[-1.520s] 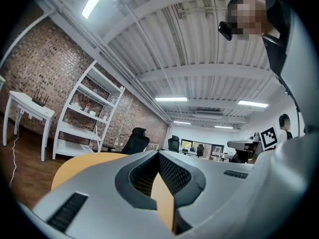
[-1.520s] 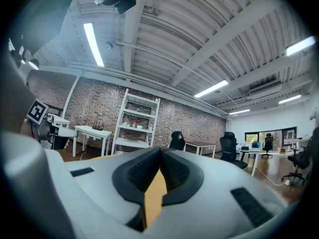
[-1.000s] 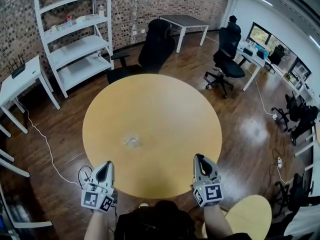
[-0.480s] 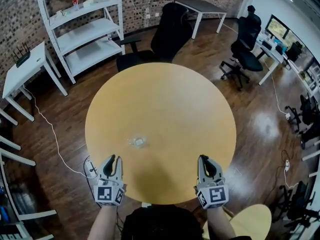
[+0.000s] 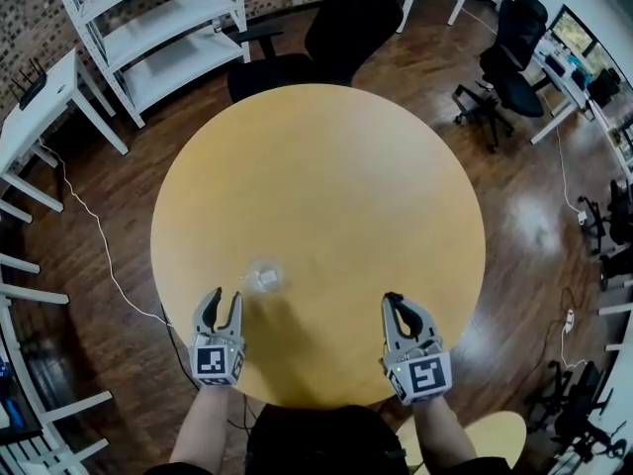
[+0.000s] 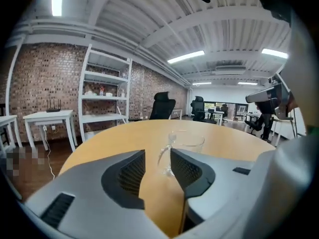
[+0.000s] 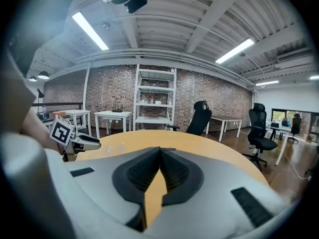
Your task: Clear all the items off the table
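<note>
A clear glass mug (image 5: 265, 277) stands alone on the round yellow table (image 5: 326, 186), near its front left. My left gripper (image 5: 223, 296) sits just short of the mug, and its jaws are opening with nothing between them. In the left gripper view the mug (image 6: 183, 147) is right beyond the fingertips of the left gripper (image 6: 157, 156), its handle turned toward the gap. My right gripper (image 5: 393, 302) hovers over the table's front right edge, shut and empty. The right gripper view shows the right gripper (image 7: 160, 151) with its pads together, and the left gripper (image 7: 76, 141) off to the left.
A white shelf rack (image 5: 148, 28) and a white side table (image 5: 40, 97) stand at the back left. A black office chair (image 5: 336, 18) is behind the table, with more chairs (image 5: 504, 47) at the right. A yellow stool (image 5: 495, 433) sits by my right arm.
The left jaws have gone from shut to open. Both grippers have moved forward over the table's edge, the left one closer to the mug. The head view has tilted further down.
</note>
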Action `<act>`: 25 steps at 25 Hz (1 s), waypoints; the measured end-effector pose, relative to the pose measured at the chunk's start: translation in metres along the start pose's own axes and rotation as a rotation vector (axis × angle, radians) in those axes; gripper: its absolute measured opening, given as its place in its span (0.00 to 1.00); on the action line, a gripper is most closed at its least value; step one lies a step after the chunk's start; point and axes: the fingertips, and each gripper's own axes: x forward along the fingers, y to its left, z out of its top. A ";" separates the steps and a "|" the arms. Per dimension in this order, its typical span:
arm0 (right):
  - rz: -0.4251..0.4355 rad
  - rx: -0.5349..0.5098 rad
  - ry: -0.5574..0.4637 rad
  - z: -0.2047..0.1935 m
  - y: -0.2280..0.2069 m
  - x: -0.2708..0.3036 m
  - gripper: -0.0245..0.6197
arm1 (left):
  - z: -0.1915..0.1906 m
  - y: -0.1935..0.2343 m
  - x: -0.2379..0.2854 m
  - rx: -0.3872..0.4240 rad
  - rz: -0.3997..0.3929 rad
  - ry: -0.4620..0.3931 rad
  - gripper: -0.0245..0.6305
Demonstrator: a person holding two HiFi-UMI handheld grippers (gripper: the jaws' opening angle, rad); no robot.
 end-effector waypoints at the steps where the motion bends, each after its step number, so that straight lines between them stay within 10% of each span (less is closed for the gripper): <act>1: 0.009 0.008 0.013 -0.003 -0.002 0.006 0.05 | -0.004 0.000 0.007 -0.005 -0.011 0.014 0.25; 25: 0.080 0.204 0.227 -0.079 0.009 0.036 0.05 | -0.028 0.022 0.065 -0.209 0.042 0.003 0.11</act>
